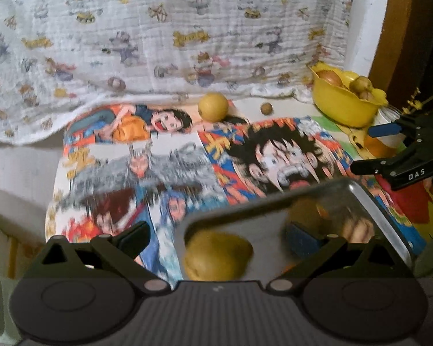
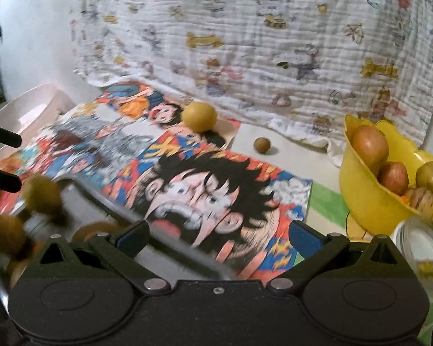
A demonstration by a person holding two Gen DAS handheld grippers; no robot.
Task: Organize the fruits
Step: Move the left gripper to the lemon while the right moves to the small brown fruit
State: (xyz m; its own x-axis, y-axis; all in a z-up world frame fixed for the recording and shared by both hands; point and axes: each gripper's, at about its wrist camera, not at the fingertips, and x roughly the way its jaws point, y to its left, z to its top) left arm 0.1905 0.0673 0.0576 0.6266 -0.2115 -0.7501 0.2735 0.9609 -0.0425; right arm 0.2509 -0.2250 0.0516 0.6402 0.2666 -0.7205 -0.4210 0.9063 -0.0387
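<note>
Left wrist view: the left gripper (image 1: 218, 238) hangs released, jaws spread wide, nothing between them. Directly beneath it a metal tray (image 1: 369, 199) holds a yellow-green fruit (image 1: 218, 256) near its front edge; the tray's polished floor shows reflections, and the blur there makes it hard to say whether a second fruit lies further right. A yellow round fruit (image 1: 213, 106) and a small brown fruit (image 1: 266, 108) sit loose at the back, against the foot of the printed cloth (image 1: 170, 37). The yellow bowl (image 1: 346, 106) stands far right, already carrying fruit. The right gripper (image 1: 372, 150) enters from the right, fingers parted and empty.

Right wrist view: the right gripper (image 2: 219, 235) is likewise released, over the comic-print mat (image 2: 199, 184). The tray corner at lower left holds two or three blurred green-brown fruits (image 2: 42, 194). The bowl (image 2: 369, 201) is heaped, with apples at its rim. A glass jar (image 2: 421, 248) stands just beside it.

Risks, as judged: the loose round fruits can roll off if nudged off-centre by a closing finger. The heaped bowl may shed fruit if more is added. A careless approach to the bowl may knock the jar.
</note>
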